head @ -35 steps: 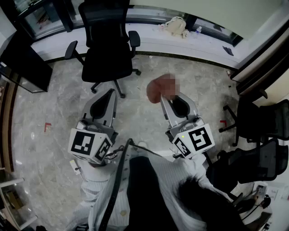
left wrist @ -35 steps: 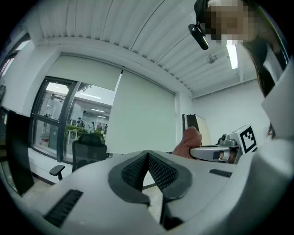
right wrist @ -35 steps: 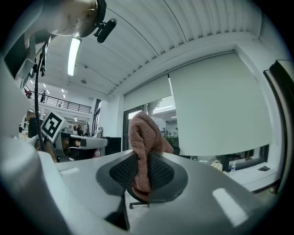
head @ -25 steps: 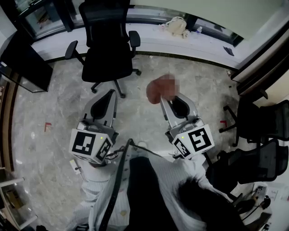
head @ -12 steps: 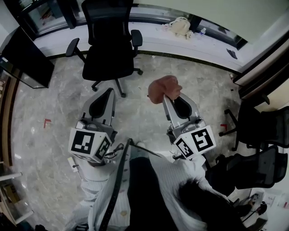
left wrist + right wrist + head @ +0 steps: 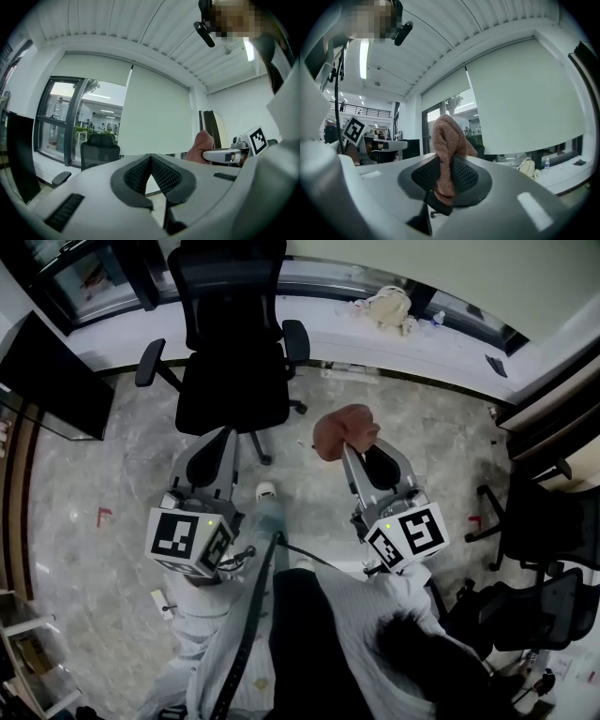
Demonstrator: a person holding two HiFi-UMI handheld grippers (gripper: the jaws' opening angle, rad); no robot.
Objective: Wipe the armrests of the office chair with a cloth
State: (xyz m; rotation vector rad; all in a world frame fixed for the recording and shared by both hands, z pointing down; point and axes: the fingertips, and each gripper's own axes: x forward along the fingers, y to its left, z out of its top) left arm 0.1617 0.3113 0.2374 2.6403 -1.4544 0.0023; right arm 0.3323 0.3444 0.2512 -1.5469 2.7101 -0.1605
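A black office chair (image 6: 230, 343) stands ahead of me on the marble floor, with its left armrest (image 6: 148, 362) and right armrest (image 6: 296, 338) out to the sides. My right gripper (image 6: 348, 449) is shut on a reddish-brown cloth (image 6: 343, 430), which bunches up above its jaws (image 6: 446, 154). The cloth hangs to the right of the chair, apart from it. My left gripper (image 6: 226, 434) is shut with nothing in it, its tips just below the chair seat. In the left gripper view the chair's back (image 6: 98, 150) shows at the left.
A dark monitor (image 6: 52, 381) stands at the left. More black chairs (image 6: 539, 521) crowd the right side. A white ledge (image 6: 412, 343) under the windows carries a cream bag (image 6: 387, 306). My own legs and a cable (image 6: 253, 615) are below.
I have moved forward: the chair and ledge sit lower and closer in the head view. Both grippers keep their pose, the cloth still held.
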